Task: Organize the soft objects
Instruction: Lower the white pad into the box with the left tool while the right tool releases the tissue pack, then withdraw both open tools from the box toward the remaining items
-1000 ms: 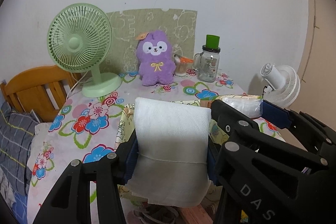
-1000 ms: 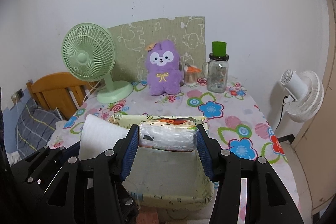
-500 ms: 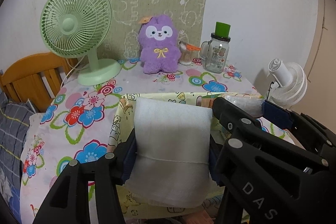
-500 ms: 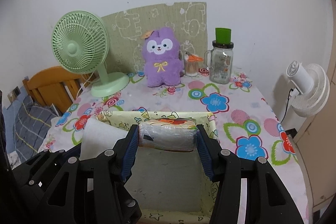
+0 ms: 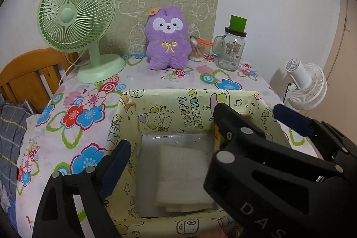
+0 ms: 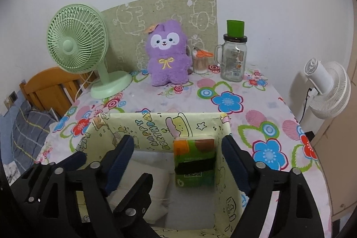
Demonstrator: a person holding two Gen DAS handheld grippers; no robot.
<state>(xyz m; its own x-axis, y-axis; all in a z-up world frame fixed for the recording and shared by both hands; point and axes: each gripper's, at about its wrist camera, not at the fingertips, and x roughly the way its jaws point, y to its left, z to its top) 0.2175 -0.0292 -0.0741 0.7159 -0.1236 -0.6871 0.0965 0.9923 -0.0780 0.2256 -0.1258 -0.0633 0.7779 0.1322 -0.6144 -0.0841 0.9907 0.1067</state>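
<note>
A yellow cartoon-print box (image 5: 194, 102) (image 6: 156, 122) stands at the near edge of the flowered table. A folded white towel (image 5: 185, 173) (image 6: 142, 182) lies flat on its floor. A green and orange tissue pack (image 6: 194, 162) stands against the box's right wall. My left gripper (image 5: 169, 160) is open and empty above the towel. My right gripper (image 6: 178, 160) is open and empty above the box, its fingers either side of the pack. The right gripper's arm crosses the left wrist view at the right.
At the back stand a green desk fan (image 5: 78, 21), a purple plush toy (image 5: 167, 39), a cup of cotton swabs (image 5: 197, 50) and a glass jar with a green lid (image 5: 232, 48). A white fan (image 5: 305, 86) is off the table's right side. A wooden chair (image 5: 29, 77) is at left.
Both grippers moved forward over the box and opened. The white towel left the left gripper and the tissue pack left the right gripper; both now rest inside the box.
</note>
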